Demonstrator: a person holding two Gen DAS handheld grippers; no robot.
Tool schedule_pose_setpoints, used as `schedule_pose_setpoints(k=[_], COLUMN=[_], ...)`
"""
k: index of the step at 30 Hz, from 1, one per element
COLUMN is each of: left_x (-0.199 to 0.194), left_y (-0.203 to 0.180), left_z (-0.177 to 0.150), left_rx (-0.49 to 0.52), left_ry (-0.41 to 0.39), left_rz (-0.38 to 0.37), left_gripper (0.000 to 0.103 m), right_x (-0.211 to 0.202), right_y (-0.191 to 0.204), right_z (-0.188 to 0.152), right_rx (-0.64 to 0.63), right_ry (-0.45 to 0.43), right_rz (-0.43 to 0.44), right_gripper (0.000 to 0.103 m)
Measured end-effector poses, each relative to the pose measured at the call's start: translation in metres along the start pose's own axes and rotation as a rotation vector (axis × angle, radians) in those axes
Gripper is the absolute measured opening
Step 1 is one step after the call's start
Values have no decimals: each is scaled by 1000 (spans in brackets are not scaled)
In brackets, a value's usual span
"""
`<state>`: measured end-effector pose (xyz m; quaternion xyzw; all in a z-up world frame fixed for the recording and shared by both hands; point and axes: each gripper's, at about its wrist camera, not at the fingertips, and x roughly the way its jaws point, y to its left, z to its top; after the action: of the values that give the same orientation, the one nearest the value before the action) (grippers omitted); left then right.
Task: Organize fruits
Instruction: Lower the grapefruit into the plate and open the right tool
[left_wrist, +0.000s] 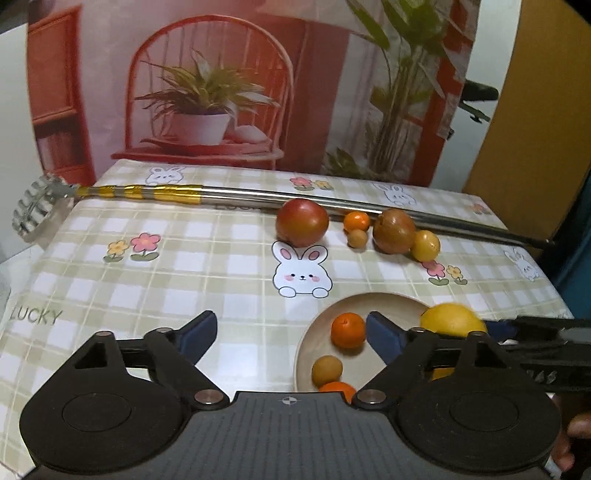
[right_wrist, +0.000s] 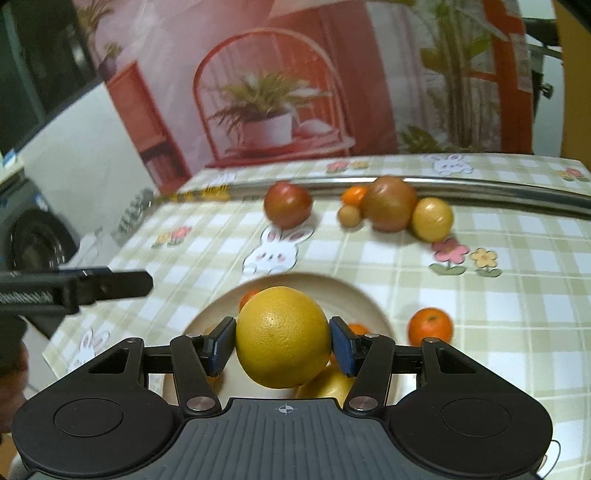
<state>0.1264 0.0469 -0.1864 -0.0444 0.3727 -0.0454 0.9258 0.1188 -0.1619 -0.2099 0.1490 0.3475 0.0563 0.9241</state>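
Observation:
My right gripper (right_wrist: 283, 341) is shut on a large yellow citrus (right_wrist: 282, 332), held just above the pale wooden plate (right_wrist: 343, 290). In the left wrist view that citrus (left_wrist: 452, 319) hangs over the plate's (left_wrist: 369, 301) right rim. A tangerine (left_wrist: 347, 329), a small tan fruit (left_wrist: 327, 370) and another orange one (left_wrist: 338, 389) lie in the plate. My left gripper (left_wrist: 291, 332) stands open and empty over the plate's left edge. Further back sit a red-brown fruit (left_wrist: 302, 221), a tangerine (left_wrist: 356, 220), a small tan fruit (left_wrist: 357, 238), a brown fruit (left_wrist: 393, 230) and a yellow one (left_wrist: 426, 245).
One loose tangerine (right_wrist: 430, 326) lies on the checked tablecloth right of the plate. A long metal pole (left_wrist: 332, 201) with yellow tape lies across the back of the table, a ridged clear piece (left_wrist: 35, 210) at its left end. A printed backdrop stands behind the table.

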Motion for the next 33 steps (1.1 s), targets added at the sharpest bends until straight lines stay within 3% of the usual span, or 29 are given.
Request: schedule_pose_setpoints(k=[17,33], left_x=[-21,-14], left_y=[41,35], left_z=[-16,-19], left_rx=[-147,-148], left_ry=[-31,5], left_rz=[-24,-13], left_gripper=[92,92], right_x=[35,19], right_y=[50,59], right_z=[-17,-27], right_rx=[-183,-208], right_ry=[145,112], right_rz=[-58,-22], right_gripper=[51,50])
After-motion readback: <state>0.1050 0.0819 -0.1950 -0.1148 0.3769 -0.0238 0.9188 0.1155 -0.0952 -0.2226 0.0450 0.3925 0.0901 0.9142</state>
